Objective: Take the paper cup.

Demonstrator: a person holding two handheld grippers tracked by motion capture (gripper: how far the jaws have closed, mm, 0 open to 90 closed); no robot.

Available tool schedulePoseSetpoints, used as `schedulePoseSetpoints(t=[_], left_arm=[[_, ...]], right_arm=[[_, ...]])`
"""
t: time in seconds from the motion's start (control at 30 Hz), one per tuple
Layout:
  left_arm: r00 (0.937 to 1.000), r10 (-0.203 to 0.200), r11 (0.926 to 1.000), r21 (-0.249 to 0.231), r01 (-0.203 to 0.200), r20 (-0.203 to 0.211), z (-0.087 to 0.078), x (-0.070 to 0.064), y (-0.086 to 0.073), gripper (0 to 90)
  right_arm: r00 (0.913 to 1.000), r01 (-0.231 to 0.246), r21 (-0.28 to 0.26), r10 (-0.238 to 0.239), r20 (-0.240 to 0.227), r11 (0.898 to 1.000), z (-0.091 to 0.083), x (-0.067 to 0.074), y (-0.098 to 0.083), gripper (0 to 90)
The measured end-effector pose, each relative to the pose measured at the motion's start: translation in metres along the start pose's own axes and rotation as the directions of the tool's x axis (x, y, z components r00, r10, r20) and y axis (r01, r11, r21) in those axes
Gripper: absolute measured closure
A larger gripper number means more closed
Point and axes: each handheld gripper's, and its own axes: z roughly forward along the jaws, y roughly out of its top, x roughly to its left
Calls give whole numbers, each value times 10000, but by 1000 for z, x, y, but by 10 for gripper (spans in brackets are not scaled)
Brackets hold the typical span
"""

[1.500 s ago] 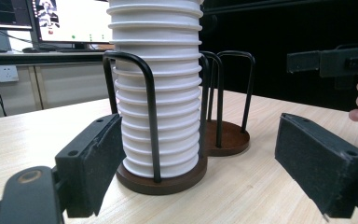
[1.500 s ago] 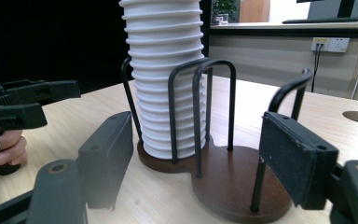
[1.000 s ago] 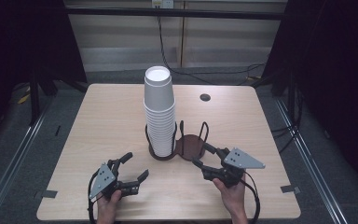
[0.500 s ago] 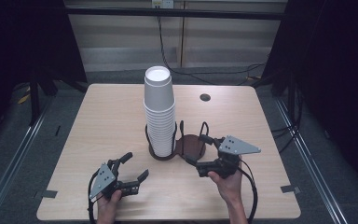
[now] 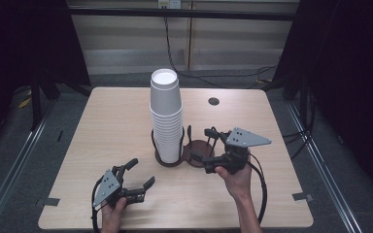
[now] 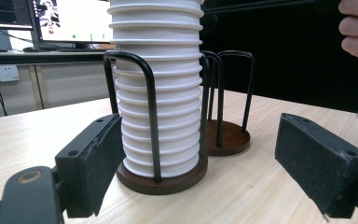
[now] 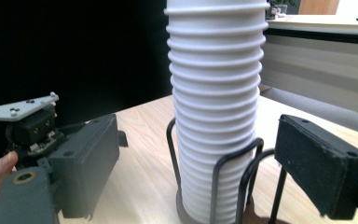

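Cup stack [image 5: 166,116] stands upright in the left ring of a dark wire holder [image 5: 182,156] at table [image 5: 102,121] centre. Right gripper [image 5: 203,145] raised just beside the holder's empty ring, wrist level, jaws wide apart, gripping nothing. Left gripper [image 5: 141,173] sits low near the table's front edge, jaws spread, empty. Left gripper view: holder's brown base discs and wire loops. Right gripper view: the stack's ribbed rims close up, and the left gripper beyond.

Stack of cups [image 5: 166,114] in the left ring of a holder [image 5: 201,151] mid-desk [image 5: 102,126], empty ring right beside, small hole [image 5: 213,101] behind.
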Motion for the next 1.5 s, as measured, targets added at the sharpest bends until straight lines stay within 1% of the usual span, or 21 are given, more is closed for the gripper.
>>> schedulePoseSetpoints(t=[0.03, 0.13, 0.17, 0.23, 0.4, 0.43, 0.5, 0.57, 0.63, 0.67, 0.8, 0.9, 1.03, 1.13, 1.17, 1.2, 1.23, 1.33, 1.37, 1.4, 1.5], left_arm=[[10000, 4, 10000, 5, -4, 7, 0, 0, 0, 155], [10000, -9, 10000, -8, 9, 12, 0, 0, 0, 155], [10000, -9, 10000, -8, 9, 12, 0, 0, 0, 155], [10000, -6, 10000, -5, 6, 10, 0, 0, 0, 155], [10000, -7, 10000, -5, 7, 11, 0, 0, 0, 154], [10000, -9, 10000, -8, 9, 10, 0, 0, 0, 154], [10000, -10, 10000, -7, 10, 7, 0, 0, 0, 153], [10000, -6, 10000, -7, 6, 11, 0, 0, 0, 153], [10000, -10, 10000, -7, 10, 8, 0, 0, 0, 153], [10000, -7, 10000, -8, 7, 12, 0, 0, 0, 153], [10000, -2, 10000, -11, 2, 10, 0, 0, 0, 153], [10000, -4, 10000, -9, 4, 8, 0, 0, 0, 153], [10000, -5, 10000, -9, 5, 7, 0, 0, 0, 153], [10000, -10, 10000, -15, 10, 8, 0, 0, 0, 152], [10000, -10, 10000, -15, 10, 8, 0, 0, 0, 153], [10000, -8, 10000, -13, 8, 9, 0, 0, 0, 153], [10000, -3, 10000, -10, 3, 10, 0, 0, 0, 153], [10000, 0, 10000, -8, 0, 10, 0, 0, 0, 153], [10000, 0, 10000, -8, 0, 10, 0, 0, 0, 154], [10000, -9, 10000, -9, 9, 8, 0, 0, 0, 153], [10000, -12, 10000, -13, 12, 11, 0, 0, 0, 154]], right_arm=[[10000, 0, 0, 0, 0, 10000, 0, 0, 0, 134], [9998, 87, -4, -87, -170, 10000, 4, 0, 9, 134], [9998, 87, -4, -87, -170, 10000, 4, 0, 9, 134], [9997, 132, 26, -131, -222, 9999, 6, 0, 16, 135], [9990, 11, -8, -12, -448, 10000, 11, -2, 21, 136], [9989, 45, 71, -42, -457, 10000, 12, -3, 23, 136], [9985, 102, 28, -101, -543, 9999, 14, -3, 31, 136], [9985, 116, 42, -114, -539, 9999, 15, -3, 34, 136], [9984, 194, 55, -191, -537, 9998, 17, -3, 40, 136], [9981, 279, 74, -274, -553, 9996, 19, -3, 46, 136], [9975, 437, 145, -428, -568, 9989, 24, -4, 56, 135], [9968, 496, 166, -485, -631, 9986, 26, -4, 61, 135], [9964, 606, 305, -586, -611, 9977, 31, -6, 72, 135], [9962, 581, 342, -557, -667, 9977, 34, -8, 80, 135], [9962, 581, 342, -557, -667, 9977, 34, -8, 80, 135], [9960, 586, 407, -557, -694, 9975, 37, -9, 85, 135], [9959, 585, 423, -554, -721, 9974, 38, -10, 87, 135], [9948, 328, 290, -298, -972, 9990, 43, -12, 92, 135], [9948, 328, 290, -298, -972, 9990, 43, -12, 92, 135], [9958, 438, 407, -404, -827, 9982, 46, -12, 96, 135], [9954, 496, 507, -452, -840, 9975, 50, -13, 102, 135]])
